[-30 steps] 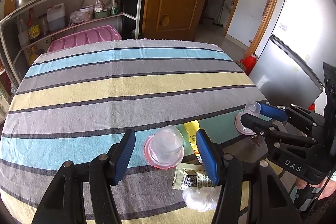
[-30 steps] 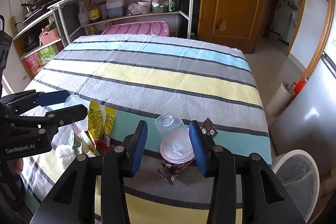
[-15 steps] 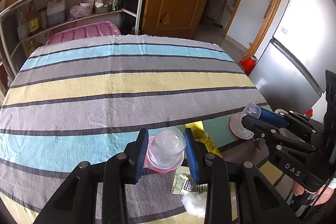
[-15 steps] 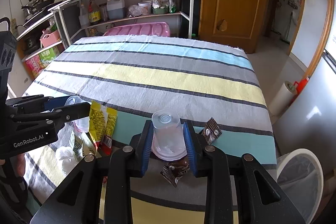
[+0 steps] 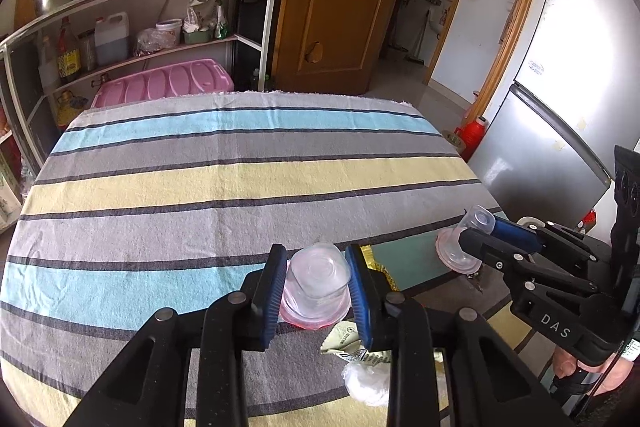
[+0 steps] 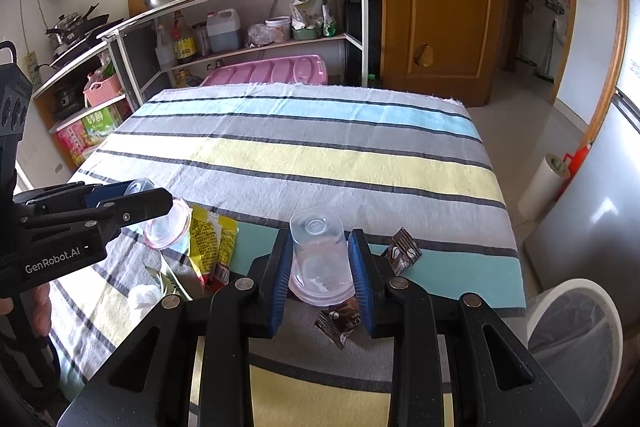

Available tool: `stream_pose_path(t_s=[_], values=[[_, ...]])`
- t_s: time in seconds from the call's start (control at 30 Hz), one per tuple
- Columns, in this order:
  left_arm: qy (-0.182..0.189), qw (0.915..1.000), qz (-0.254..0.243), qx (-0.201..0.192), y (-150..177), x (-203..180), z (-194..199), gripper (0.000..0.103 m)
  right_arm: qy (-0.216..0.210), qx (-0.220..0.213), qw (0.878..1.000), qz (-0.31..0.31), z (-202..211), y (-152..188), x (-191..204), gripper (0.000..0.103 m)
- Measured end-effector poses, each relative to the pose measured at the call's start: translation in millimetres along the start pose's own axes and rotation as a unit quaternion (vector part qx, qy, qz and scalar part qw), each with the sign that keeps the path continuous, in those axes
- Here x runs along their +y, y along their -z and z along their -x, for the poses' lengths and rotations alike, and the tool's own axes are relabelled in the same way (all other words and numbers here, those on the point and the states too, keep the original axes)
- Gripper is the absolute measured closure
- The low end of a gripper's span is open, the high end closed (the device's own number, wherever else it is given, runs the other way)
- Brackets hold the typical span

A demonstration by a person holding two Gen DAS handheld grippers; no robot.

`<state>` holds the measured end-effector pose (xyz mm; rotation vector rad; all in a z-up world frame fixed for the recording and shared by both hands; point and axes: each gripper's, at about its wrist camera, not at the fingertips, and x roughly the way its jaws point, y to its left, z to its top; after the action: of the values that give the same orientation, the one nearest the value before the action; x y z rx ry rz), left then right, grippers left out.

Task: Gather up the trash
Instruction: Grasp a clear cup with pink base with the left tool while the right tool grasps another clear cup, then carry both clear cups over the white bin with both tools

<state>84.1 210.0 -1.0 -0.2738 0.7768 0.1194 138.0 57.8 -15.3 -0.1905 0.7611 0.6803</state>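
**A:** How many cups do you have?

**B:** Two clear plastic cups, both upside down, thin-walled and rounded, each with a pinkish rim. Your left hand-held gripper (image 5: 318, 287) has just closed its blue ribbed pads on the left cup (image 5: 316, 283); your right hand-held gripper (image 6: 320, 269) has just closed on the right cup (image 6: 318, 255), narrow on its sides.

**A:** Where are they?

**B:** Both at the near edge of the striped cloth counter (image 6: 304, 155). In the right view, two yellow wrappers (image 6: 212, 243) lie at nine o'clock of the right cup, two brown foil sachets (image 6: 404, 251) at three and five o'clock. A white bin (image 6: 576, 343) stands at four o'clock.
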Motion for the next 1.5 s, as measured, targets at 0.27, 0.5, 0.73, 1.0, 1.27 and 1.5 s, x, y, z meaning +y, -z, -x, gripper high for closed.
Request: stream_pose_path(t_s=[0.27, 0.5, 0.73, 1.0, 1.27, 1.5], values=[[0.006, 0.9998, -0.010, -0.018, -3, -11, 21, 0.072, -0.011, -0.024, 1.000, -0.017, 21, 1, -5, 0.073], [0.018, 0.9992, -0.023, -0.028, -6, -29, 34, 0.072, -0.019, -0.037, 0.999, -0.034, 36, 8, -11, 0.073], [0.031, 0.9980, -0.045, -0.031, -7, -55, 38, 0.072, -0.009, -0.060, 0.997, -0.044, 61, 17, -21, 0.073], [0.064, 0.9938, -0.087, -0.026, -3, -106, 31, 0.072, 0.027, -0.077, 0.994, -0.076, 95, 35, -56, 0.073], [0.093, 0.9868, -0.130, -0.025, 0, -164, 24, 0.072, 0.066, -0.091, 0.987, -0.111, 130, 56, -98, 0.073], [0.113, 0.9787, -0.171, -0.020, 7, -215, 19, 0.072, 0.098, -0.098, 0.980, -0.142, 157, 76, -131, 0.073]])
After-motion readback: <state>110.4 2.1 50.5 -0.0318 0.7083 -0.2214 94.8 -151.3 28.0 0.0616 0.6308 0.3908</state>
